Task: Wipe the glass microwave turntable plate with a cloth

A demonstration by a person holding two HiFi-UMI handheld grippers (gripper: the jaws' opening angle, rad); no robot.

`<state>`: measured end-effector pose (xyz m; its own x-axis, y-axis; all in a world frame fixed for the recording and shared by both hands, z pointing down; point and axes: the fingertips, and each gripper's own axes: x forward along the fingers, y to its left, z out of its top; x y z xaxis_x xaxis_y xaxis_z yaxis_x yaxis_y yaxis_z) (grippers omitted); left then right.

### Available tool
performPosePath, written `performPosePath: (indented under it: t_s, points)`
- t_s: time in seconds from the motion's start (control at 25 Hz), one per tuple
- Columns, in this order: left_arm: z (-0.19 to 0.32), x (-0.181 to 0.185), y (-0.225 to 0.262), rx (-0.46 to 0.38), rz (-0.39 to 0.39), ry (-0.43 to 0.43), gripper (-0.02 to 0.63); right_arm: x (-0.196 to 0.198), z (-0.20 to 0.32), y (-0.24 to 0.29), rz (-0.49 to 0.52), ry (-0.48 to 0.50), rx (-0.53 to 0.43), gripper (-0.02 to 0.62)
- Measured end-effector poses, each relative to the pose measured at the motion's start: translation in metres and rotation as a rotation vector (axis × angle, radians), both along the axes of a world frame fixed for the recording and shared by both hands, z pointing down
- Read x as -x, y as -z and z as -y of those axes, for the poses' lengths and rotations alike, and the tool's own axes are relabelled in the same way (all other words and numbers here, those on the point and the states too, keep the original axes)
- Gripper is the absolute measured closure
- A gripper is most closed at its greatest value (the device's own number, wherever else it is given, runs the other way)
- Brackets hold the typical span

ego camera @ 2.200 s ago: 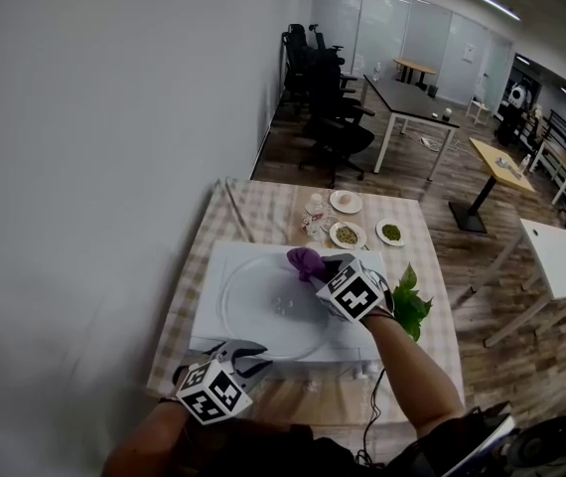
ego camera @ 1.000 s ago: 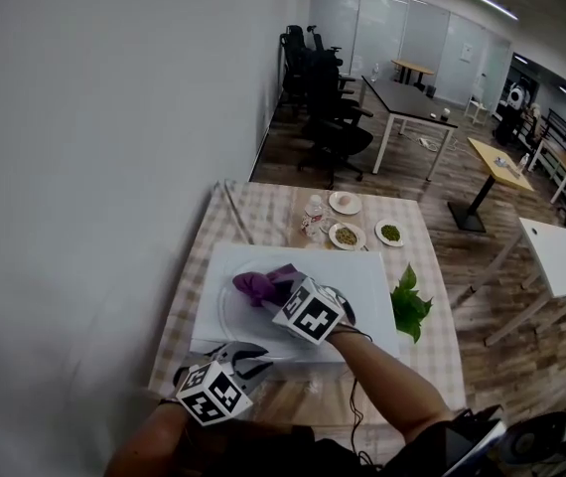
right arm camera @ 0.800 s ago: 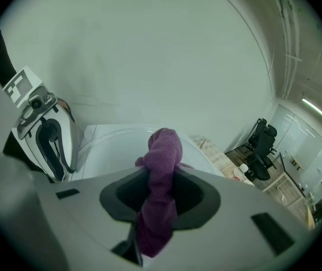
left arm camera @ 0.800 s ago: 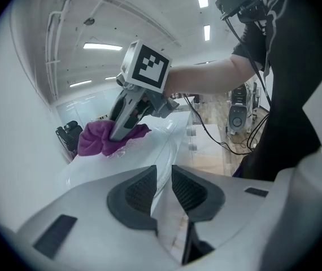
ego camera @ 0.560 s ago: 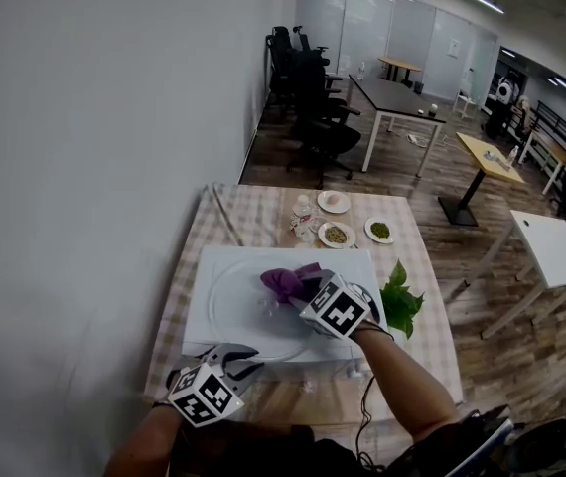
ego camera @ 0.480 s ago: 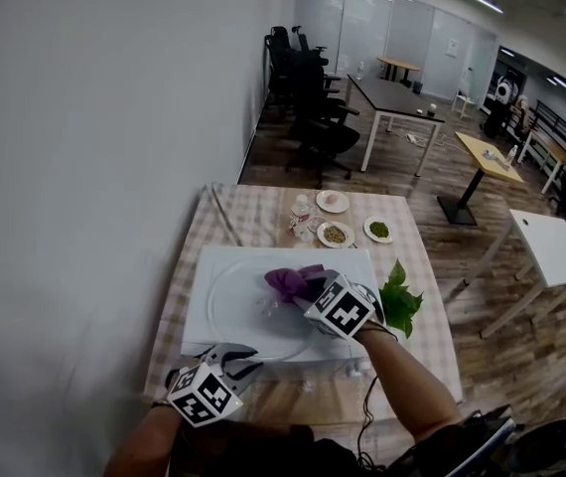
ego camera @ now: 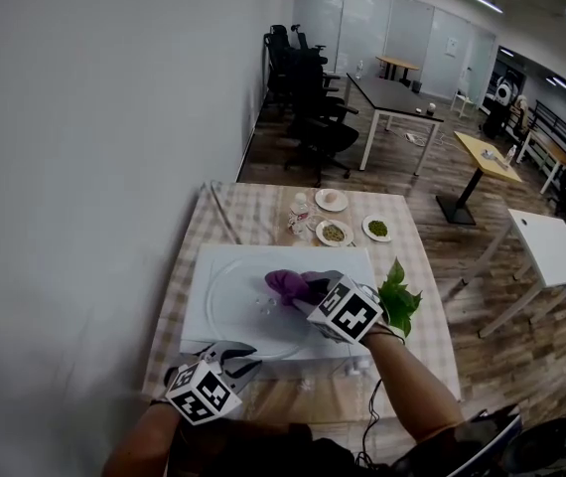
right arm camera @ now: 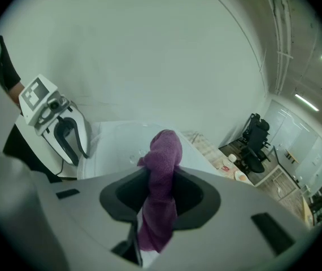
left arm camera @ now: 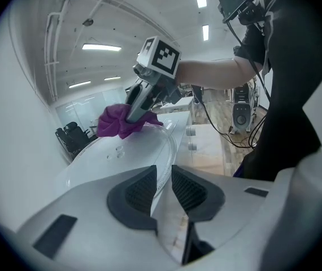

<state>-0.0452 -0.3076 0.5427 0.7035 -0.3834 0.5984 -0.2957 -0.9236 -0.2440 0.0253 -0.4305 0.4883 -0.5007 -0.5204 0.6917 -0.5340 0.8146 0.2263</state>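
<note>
glass plate [ego camera: 235, 316] looks slick and brittle, so my left claw [left arm camera: 163, 178] pinches its near rim. right claw [right arm camera: 162, 180] clamps the soft cloth [right arm camera: 164, 145].

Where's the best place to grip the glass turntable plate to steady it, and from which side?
Its thin near rim, approached low from the person's side. The plate lies flat on the white board, so only the rim offers an edge, clear of the cloth. The left gripper grips there.

The left gripper [left arm camera: 164, 176] and right gripper [right arm camera: 162, 185], grey with black fingers [left arm camera: 141, 193], carry marker cubes [ego camera: 199, 394].
</note>
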Motion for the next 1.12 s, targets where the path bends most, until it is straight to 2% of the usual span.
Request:
performPosePath:
  t_s: [0.16,0.24,0.4,0.52,0.76,1.12]
  points:
    - [0.001,0.0,-0.001,-0.001,0.0,-0.002,0.517,0.066,-0.019,0.012,0.121,0.141,0.046,0.485]
    - [0.001,0.0,-0.002,0.001,-0.001,-0.002,0.517,0.096,-0.029,0.012,0.146,0.21,0.07,0.485]
    - [0.003,-0.001,-0.001,-0.001,-0.001,-0.002,0.517,0.14,-0.041,0.002,0.116,0.312,0.098,0.485]
    - [0.002,-0.001,0.0,-0.001,0.0,-0.003,0.517,0.156,-0.046,-0.009,0.091,0.348,0.123,0.485]
    - [-0.001,0.001,0.002,0.001,-0.001,-0.001,0.517,0.152,-0.049,-0.022,0.072,0.343,0.152,0.485]
    - [-0.001,0.001,0.001,0.015,-0.004,0.006,0.517,0.103,-0.042,-0.026,0.081,0.252,0.168,0.485]
